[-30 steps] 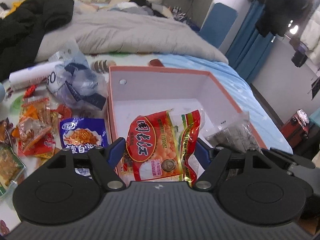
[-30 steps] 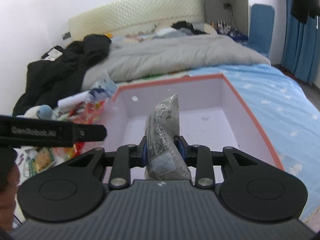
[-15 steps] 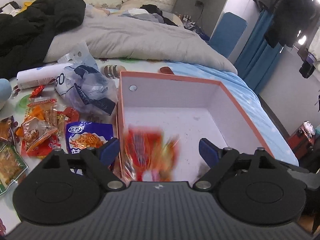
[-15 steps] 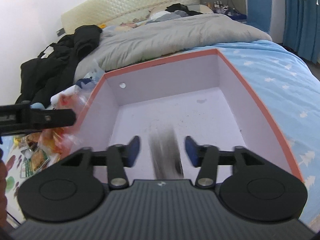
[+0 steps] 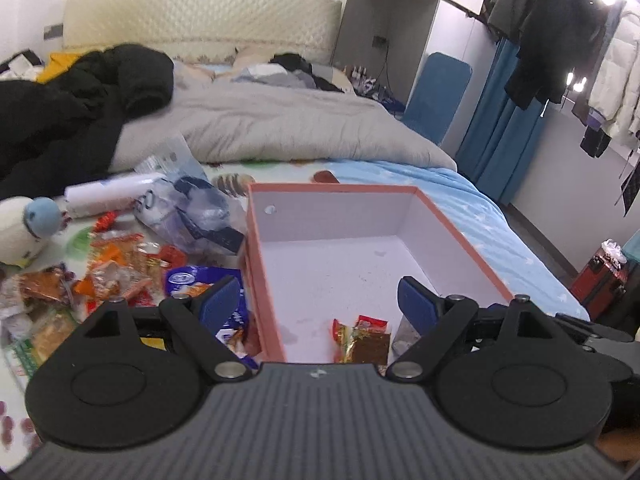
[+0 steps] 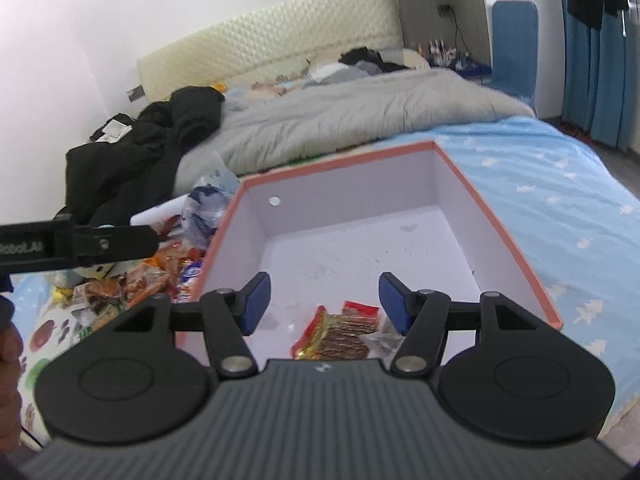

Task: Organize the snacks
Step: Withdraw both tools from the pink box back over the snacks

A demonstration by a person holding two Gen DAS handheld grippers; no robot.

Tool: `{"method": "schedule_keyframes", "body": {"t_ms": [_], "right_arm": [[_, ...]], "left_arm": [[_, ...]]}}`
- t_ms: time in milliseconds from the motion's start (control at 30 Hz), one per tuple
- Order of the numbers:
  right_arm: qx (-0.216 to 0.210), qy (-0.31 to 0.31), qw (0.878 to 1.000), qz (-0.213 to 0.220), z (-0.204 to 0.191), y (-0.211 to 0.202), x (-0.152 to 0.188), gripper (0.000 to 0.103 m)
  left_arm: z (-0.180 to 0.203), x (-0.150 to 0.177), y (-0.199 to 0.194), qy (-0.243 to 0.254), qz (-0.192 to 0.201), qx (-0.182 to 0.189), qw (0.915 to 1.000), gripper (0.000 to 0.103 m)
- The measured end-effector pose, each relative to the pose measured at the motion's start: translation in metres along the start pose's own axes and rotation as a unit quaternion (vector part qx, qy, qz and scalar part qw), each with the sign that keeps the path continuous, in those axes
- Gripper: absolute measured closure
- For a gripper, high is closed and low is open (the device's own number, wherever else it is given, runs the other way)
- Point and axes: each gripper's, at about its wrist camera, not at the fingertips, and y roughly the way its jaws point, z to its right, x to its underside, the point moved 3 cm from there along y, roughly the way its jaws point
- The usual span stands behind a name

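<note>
2 packs in the box, most snacks still loose on the bed

The bed (image 5: pixel 500 216) filled mid-frame, headboard upper left, curtains right. The box (image 5: pixel 460 236) sat centre, holding the red pack (image 5: pixel 362 340) and clear pack (image 6: pixel 382 340) at its near wall; the snack pile (image 5: pixel 112 268) lay left, unsorted. Left gripper (image 5: pixel 318 300) and right gripper (image 6: pixel 324 300) stood spread, empty, jaws newly opened.
</note>
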Motion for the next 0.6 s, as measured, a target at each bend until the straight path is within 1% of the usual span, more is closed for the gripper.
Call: {"method": "schedule_keyframes", "body": {"t_ms": [167, 333, 433, 600], "right_arm": [[-0.009, -0.009, 1.000, 0.025, -0.027, -0.031, 0.003, 0.041], [-0.020, -0.014, 0.999, 0.039, -0.050, -0.058, 0.008, 0.041], [-0.026, -0.019, 0.999, 0.039, -0.064, -0.070, 0.014, 0.041], [-0.029, -0.038, 0.998, 0.039, -0.086, -0.085, 0.029, 0.041]], "left_arm": [[-0.013, 0.007, -0.046, 0.008, 0.022, -0.007, 0.9997, 0.014], [-0.034, 0.023, -0.089, -0.011, 0.033, -0.015, 0.9993, 0.014], [-0.045, 0.037, -0.110, -0.015, 0.032, -0.020, 0.9992, 0.014], [-0.063, 0.063, -0.137, -0.019, 0.014, -0.035, 0.9991, 0.014]]}}
